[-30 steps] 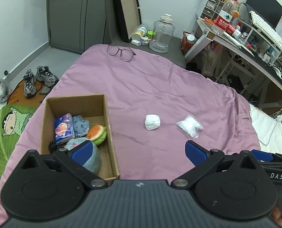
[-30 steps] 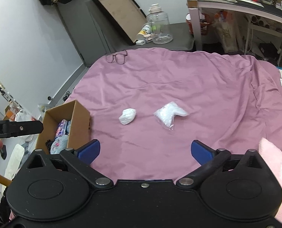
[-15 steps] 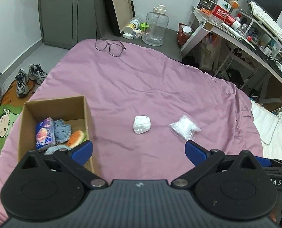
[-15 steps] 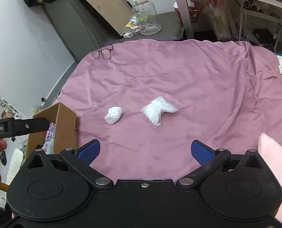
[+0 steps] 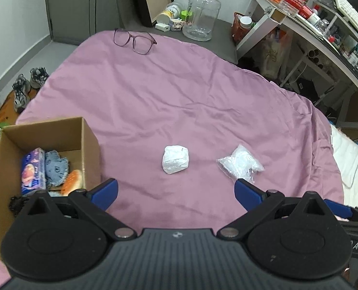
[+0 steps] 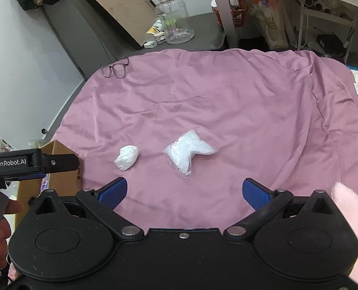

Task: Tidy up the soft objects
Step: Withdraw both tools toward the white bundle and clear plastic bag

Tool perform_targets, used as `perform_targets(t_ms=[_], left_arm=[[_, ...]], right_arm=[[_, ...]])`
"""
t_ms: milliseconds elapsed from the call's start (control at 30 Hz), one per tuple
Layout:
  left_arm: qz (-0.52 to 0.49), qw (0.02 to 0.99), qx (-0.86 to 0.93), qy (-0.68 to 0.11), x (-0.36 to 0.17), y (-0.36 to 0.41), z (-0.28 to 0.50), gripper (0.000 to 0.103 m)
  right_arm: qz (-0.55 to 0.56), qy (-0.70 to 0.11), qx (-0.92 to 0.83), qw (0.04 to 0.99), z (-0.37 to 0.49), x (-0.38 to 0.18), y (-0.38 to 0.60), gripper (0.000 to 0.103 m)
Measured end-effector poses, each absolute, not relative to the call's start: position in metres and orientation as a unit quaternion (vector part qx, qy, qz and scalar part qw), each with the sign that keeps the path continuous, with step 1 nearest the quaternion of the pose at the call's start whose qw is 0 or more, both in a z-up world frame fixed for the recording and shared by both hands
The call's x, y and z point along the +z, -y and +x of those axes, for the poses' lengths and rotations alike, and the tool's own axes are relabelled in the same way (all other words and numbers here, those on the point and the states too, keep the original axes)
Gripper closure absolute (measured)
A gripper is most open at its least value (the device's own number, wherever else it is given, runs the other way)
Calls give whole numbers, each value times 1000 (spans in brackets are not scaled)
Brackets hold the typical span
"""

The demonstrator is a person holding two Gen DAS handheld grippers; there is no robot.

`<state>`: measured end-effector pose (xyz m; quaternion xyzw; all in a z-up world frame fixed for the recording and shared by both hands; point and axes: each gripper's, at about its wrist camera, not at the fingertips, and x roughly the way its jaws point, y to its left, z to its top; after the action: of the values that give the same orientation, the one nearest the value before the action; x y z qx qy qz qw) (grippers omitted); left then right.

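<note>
Left gripper (image 5: pixel 176 193): blue-padded fingers spread wide, nothing between them, hovering over the near part of the bed.
Right gripper (image 6: pixel 183 193): blue-padded fingers likewise wide apart and empty, above the near edge of the cover.
Pink plush toy (image 6: pixel 352 217): soft pale-pink shape at the near right corner of the right wrist view, beside the right gripper's body.
Open brown cardboard box (image 5: pixel 87 149): on the bed at the near left, just beside the left gripper's left finger.
Box contents: a blue printed tissue pack (image 5: pixel 32 169), a grey-blue plush piece (image 5: pixel 55 169) and an orange round plush (image 5: pixel 72 181), lying side by side and touching.
Small white crumpled wad wrapped in clear film (image 5: pixel 175 159): on the cover ahead of the left gripper, well apart from the box.
Clear plastic bag of white fluffy stuff (image 5: pixel 239 166): near the wad on its right, not touching it, just ahead of the left gripper's right finger.
Mauve wrinkled bed cover (image 5: pixel 179 96): carries the box and both white items.
Dark-rimmed eyeglasses (image 5: pixel 134 41): at the far left edge of the cover.
Large clear plastic water jug (image 5: pixel 201 17): on the grey surface beyond the bed.
</note>
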<state>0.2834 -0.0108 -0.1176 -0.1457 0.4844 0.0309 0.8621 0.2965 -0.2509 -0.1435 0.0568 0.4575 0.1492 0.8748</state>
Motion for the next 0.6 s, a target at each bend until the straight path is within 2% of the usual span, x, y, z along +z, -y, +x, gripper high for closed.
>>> perform_targets(t_ms=[500,567,600], left_arm=[[-166,863,-3,-477,-144,16,325,3],[-165,862,-8,-479,-151,19,331,3],[-165,863,-9,-478,-154,20,334,3]], right_arm=[[64,-479,103,870,328,-175,248,1],[68,-478,96,870,332,-178,248,4],[70,-478,94,870,334,-179,249,10]])
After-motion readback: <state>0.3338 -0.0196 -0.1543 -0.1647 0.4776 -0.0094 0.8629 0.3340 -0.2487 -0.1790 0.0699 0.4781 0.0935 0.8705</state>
